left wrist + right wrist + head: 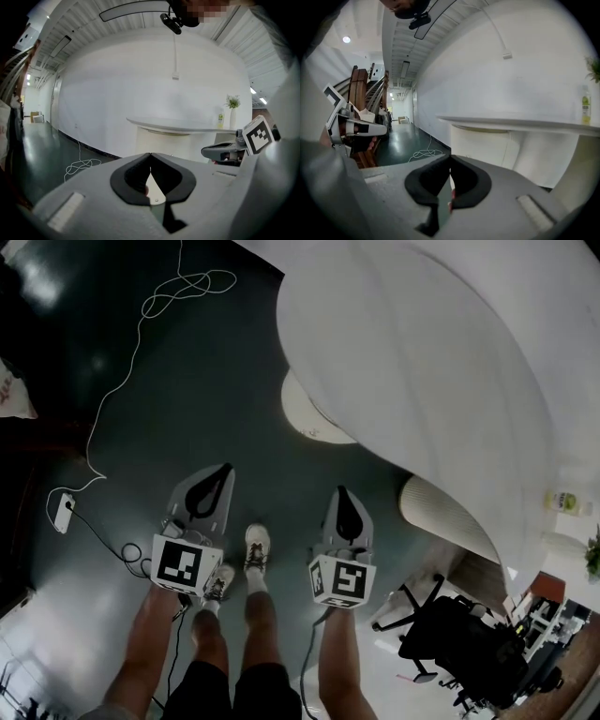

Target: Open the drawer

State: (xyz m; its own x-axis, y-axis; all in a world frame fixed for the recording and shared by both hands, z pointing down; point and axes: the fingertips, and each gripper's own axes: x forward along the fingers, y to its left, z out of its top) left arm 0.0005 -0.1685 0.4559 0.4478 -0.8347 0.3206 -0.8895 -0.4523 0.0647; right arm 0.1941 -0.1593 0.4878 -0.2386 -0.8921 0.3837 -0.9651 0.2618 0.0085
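Note:
No drawer shows plainly in any view. A white rounded counter [178, 124] on a pale base [161, 140] stands ahead against the white wall, and shows again as the counter [511, 123] in the right gripper view. In the head view my left gripper [225, 469] and right gripper [339, 491] hang side by side over the dark floor, above the person's legs and shoes. Both are shut, tips touching, with nothing between them: left gripper [150, 154], right gripper [450, 156].
A white cable [178, 285] loops over the dark green floor to a power strip [63, 512] at the left. A bottle [586, 110] and a vase with a plant [233, 112] stand on the counter. A black office chair [450, 634] is at the lower right. Stairs [363, 93] rise far left.

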